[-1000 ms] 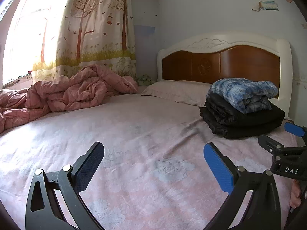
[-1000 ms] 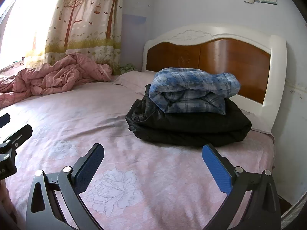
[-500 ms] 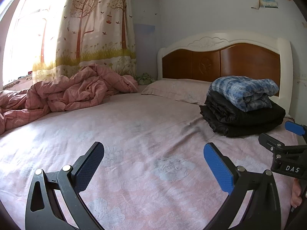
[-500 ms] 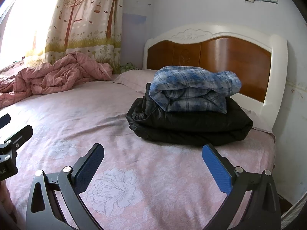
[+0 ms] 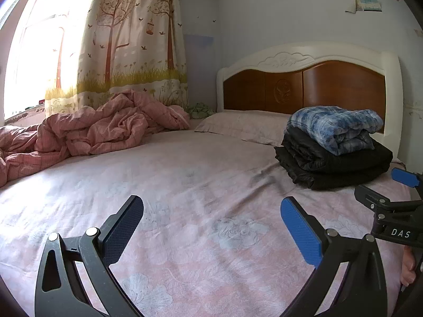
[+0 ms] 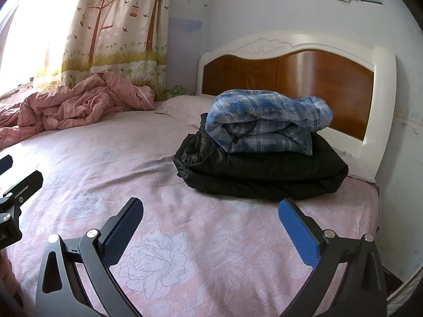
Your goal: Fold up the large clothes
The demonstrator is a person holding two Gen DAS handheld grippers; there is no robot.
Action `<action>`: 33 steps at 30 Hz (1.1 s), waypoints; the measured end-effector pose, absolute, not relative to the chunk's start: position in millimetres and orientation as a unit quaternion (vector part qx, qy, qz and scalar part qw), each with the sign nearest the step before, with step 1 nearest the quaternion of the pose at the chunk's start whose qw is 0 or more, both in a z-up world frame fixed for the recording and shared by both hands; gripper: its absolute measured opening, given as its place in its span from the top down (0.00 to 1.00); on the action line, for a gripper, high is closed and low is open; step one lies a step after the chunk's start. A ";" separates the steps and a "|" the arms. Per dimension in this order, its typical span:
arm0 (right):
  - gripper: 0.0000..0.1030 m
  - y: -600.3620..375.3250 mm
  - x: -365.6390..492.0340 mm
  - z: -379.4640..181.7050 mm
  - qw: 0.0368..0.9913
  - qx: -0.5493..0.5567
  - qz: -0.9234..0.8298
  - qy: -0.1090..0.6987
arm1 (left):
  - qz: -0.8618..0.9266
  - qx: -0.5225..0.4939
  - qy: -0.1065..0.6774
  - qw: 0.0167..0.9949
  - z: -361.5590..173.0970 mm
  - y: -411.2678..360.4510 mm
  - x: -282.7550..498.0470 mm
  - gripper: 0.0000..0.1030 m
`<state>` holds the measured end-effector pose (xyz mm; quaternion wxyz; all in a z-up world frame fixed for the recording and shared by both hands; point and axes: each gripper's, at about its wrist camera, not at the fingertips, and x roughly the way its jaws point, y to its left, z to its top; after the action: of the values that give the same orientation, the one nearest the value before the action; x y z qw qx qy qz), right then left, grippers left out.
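Observation:
A folded blue plaid garment lies on top of a folded black garment near the headboard; the stack also shows in the left wrist view, plaid on black. My right gripper is open and empty, hovering over the sheet in front of the stack. My left gripper is open and empty over the middle of the bed. The right gripper's fingers show at the right edge of the left view.
The bed has a pink floral sheet. A crumpled pink quilt lies at the far left by the curtain. A pillow and wood headboard stand behind. The bed's right edge drops beside the wall.
Both grippers have pulled back slightly and tilted up a little; the clothes stack sits a bit lower in both views. Both stay open and empty.

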<state>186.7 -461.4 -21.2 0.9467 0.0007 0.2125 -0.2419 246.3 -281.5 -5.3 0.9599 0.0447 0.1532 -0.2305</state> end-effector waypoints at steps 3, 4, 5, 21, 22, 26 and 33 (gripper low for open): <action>0.00 -460.9 186.5 -21.1 0.946 0.001 -0.242 0.213 | -0.230 0.045 0.156 0.960 -4.6 -282.0 246.5 0.00; 0.00 -460.5 186.1 -21.1 0.947 0.001 -0.242 0.213 | -0.230 0.045 0.155 0.960 -4.7 -282.5 246.6 0.00; 0.00 -461.3 186.6 -21.0 0.947 0.001 -0.242 0.213 | -0.230 0.044 0.155 0.960 -4.6 -282.1 246.6 0.00; 0.00 -461.0 186.7 -21.0 0.946 0.002 -0.242 0.213 | -0.230 0.046 0.154 0.960 -4.5 -283.3 246.9 0.00; 0.00 -460.8 186.6 -21.0 0.946 0.001 -0.243 0.213 | -0.230 0.046 0.155 0.960 -4.4 -283.9 246.8 0.00; 0.00 -461.1 186.9 -20.9 0.946 0.002 -0.242 0.214 | -0.229 0.046 0.155 0.960 -4.0 -284.7 247.2 0.00; 0.00 -461.3 187.1 -21.0 0.946 0.002 -0.242 0.214 | -0.228 0.046 0.151 0.961 -3.7 -286.2 246.0 0.00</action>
<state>187.1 -461.3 -21.0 0.9464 0.0020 0.2138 -0.2422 246.0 -286.2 -3.7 0.9608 0.0455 0.1506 -0.2281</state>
